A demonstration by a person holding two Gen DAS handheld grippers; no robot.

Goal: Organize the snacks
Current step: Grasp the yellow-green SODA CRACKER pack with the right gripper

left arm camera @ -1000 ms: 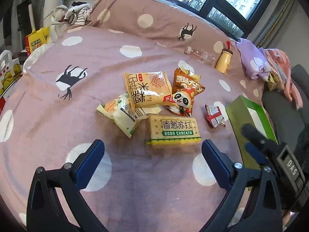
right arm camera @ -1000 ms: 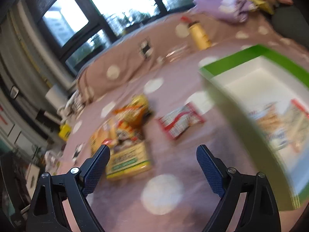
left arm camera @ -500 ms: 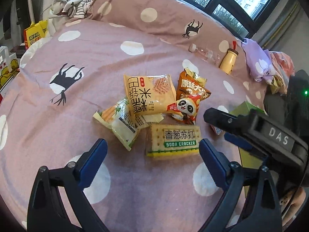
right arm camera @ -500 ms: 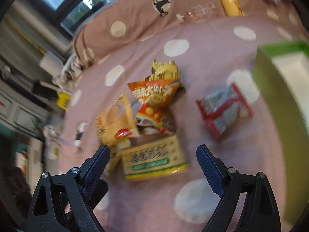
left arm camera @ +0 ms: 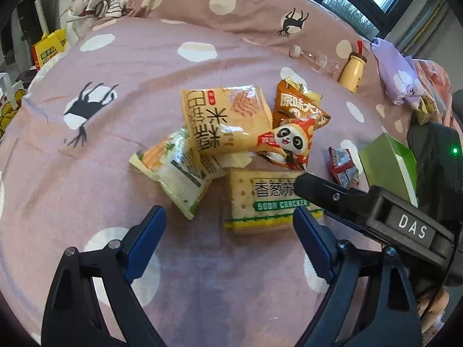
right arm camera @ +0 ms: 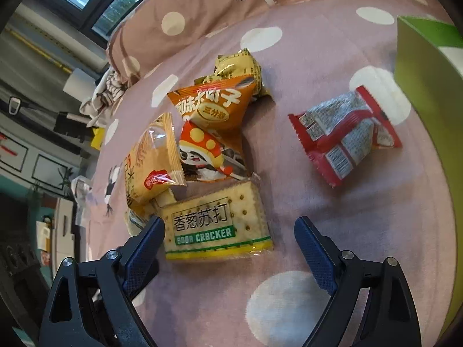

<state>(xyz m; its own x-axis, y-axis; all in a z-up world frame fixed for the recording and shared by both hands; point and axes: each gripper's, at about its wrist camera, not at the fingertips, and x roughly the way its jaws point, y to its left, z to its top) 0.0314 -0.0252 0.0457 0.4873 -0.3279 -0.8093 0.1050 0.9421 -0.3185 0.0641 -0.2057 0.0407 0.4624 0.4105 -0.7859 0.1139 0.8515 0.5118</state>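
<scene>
Several snack packs lie in a pile on the dotted pink bedspread (left arm camera: 144, 66). The soda cracker pack (left arm camera: 260, 202) is nearest, with a yellow rice-cracker pack (left arm camera: 225, 124), a panda packet (left arm camera: 292, 144) and an orange packet (left arm camera: 298, 104) behind it. A red packet (right arm camera: 347, 141) lies apart, beside the green box (right arm camera: 422, 66). My left gripper (left arm camera: 227, 214) hovers just short of the cracker pack, jaws closing, pads touching nothing. My right gripper (right arm camera: 228, 225) stands open over the soda cracker pack (right arm camera: 217, 225), not pressing it. One of its fingers (left arm camera: 318, 190) crosses the left wrist view.
A green-white packet (left arm camera: 176, 173) sticks out on the pile's left. A yellow bottle (left arm camera: 353, 70) and a clear bottle (left arm camera: 315, 59) lie by the rolled dotted duvet (left arm camera: 231, 5). Lilac cloth (left arm camera: 396, 72) is heaped at the right. Yellow bags (left arm camera: 49, 49) stand off the bed's left.
My right gripper swung from the green box to the snack pile and dropped over the cracker pack, entering the left wrist view. My left gripper crept closer and its jaws narrowed.
</scene>
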